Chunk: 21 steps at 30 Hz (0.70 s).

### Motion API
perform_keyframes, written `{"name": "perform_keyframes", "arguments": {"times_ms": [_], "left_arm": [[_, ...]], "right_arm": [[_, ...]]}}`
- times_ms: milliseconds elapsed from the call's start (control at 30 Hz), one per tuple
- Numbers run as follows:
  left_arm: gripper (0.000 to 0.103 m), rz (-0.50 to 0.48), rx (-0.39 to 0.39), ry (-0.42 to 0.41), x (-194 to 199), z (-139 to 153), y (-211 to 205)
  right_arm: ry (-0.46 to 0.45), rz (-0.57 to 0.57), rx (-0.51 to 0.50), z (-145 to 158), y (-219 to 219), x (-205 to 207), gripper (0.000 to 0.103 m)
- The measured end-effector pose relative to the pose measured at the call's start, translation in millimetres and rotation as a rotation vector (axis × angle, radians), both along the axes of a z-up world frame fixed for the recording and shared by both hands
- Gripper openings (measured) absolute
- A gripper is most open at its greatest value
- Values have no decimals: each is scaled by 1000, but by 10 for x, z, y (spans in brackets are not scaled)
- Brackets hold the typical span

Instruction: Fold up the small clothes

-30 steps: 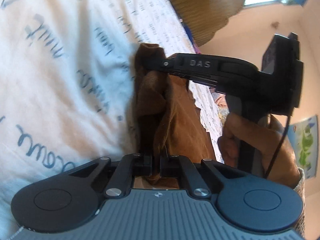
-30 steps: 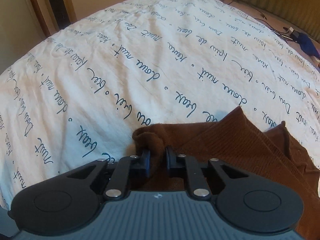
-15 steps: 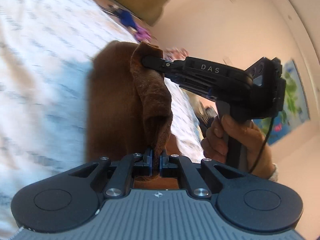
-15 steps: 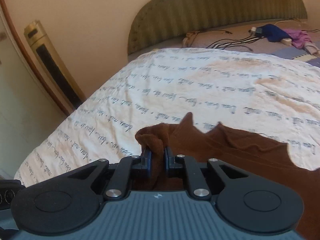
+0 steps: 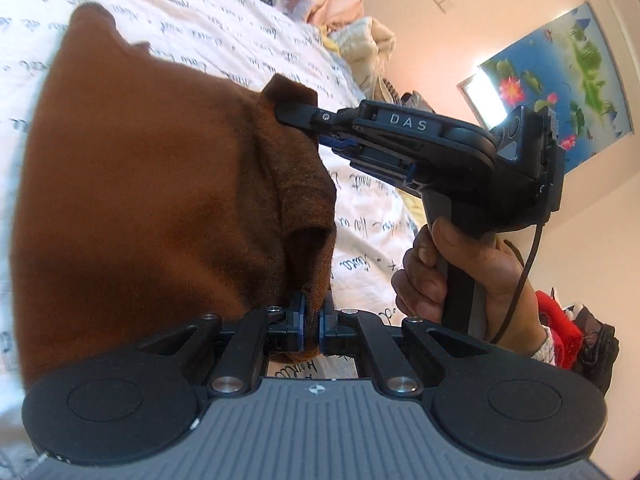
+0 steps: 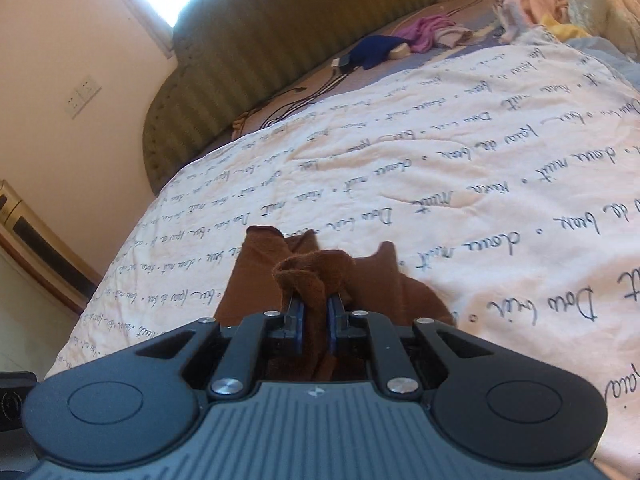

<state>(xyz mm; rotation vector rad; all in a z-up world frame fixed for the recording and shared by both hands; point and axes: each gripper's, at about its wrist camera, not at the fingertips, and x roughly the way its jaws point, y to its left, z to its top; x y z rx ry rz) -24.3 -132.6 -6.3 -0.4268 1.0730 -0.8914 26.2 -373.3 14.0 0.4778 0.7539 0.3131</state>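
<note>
Both jaws are clamping the one brown garment: your left gripper and right gripper are pinching one edge each. You are now holding it spread wider above the bedsheet, no longer bunched.

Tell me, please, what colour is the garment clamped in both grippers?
The garment is plain brown, clearest in the left wrist view.

A white bedspread printed with script covered the bed below a green headboard, a lotus poster hanging nearby.
</note>
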Motion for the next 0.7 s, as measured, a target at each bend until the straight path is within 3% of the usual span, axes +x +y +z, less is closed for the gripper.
{"name": "perform_keyframes", "arguments": {"times_ms": [100,133,167,200,267,300,333,367,467,567,633,700], "left_arm": [[7,3,24,23,77,-107,-197],[13,-9,29,38,60,-137,-242],[35,-27,47,59,37,-174,-298],[45,-35,53,75,32,-197,-323],[64,-17,1,76,-33,-101,-200],[74,-17,-20,60,-74,-14,-108],[95,-2,-23,14,-121,96,12],[103,35,-4,-48,-167,208,142],[103,146,59,-151,-189,389,472],[103,200,44,-79,-14,234,541],[102,196,108,-27,97,-3,434],[102,183,174,-46,91,-207,360]], "right_arm": [[6,-36,17,-128,-153,-31,11],[5,-47,-7,-171,-175,-39,11],[9,-53,-24,-234,-193,-30,15],[35,-59,-25,-322,-236,-24,20],[70,-93,-29,-425,-346,-32,48],[45,-106,-30,-385,-390,-108,50],[20,-116,-32,-314,-429,-206,49],[-7,-112,-35,-221,-459,-304,49],[-107,-18,28,0,-418,-566,48],[-153,43,79,106,-257,-636,48],[-137,101,131,9,-126,-534,45],[-58,47,-13,-164,-29,-384,45]]}}
